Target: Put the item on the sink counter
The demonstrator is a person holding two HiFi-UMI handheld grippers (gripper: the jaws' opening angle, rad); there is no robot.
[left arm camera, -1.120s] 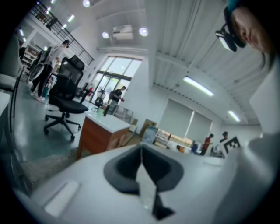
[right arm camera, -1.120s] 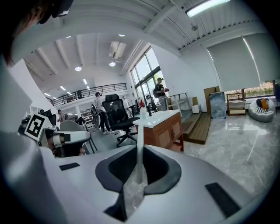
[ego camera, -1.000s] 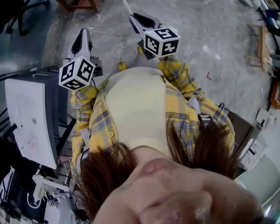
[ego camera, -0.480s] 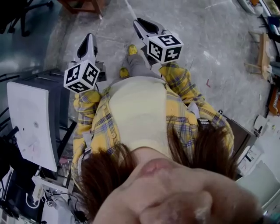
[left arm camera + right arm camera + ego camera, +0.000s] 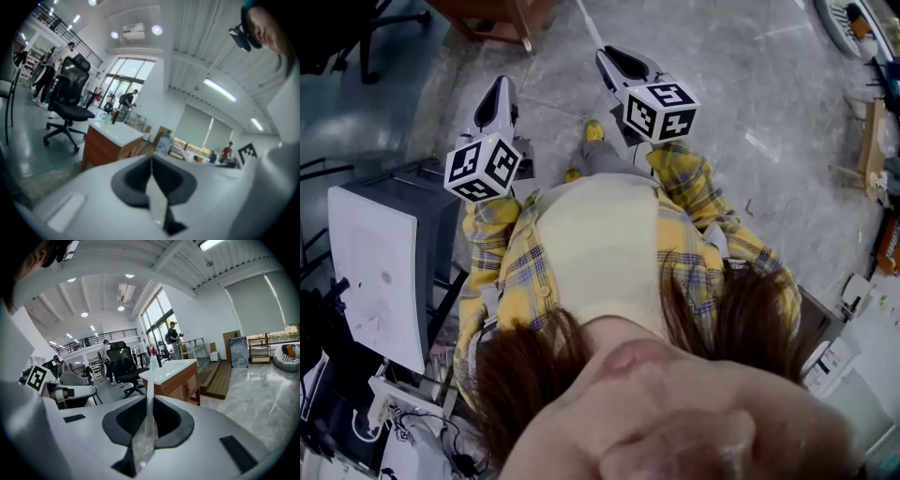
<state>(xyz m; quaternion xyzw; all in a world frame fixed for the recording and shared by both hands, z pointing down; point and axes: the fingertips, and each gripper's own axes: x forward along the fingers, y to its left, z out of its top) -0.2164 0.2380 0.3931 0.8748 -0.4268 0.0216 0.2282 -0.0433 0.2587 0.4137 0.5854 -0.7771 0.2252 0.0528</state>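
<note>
Bottle [image 5: 153, 362] stands on sink counter [image 5: 174, 369]; left tool [image 5: 151, 164], right tool [image 5: 149, 405] closed, empty.

A black mesh-backed office chair [image 5: 123, 363] on castors is standing on the glossy grey marbled stone floor [image 5: 262, 404]. A person with a dark bag [image 5: 172, 336] is standing in front of the tall windows [image 5: 157, 317]. A low wooden stepped platform [image 5: 220, 373] is running along the far wall. In the head view, a white flat rectangular panel [image 5: 375, 272] is sitting just beside a dark grey cabinet [image 5: 431, 202]. Round ceiling lamps [image 5: 84, 314] are glowing overhead.
</note>
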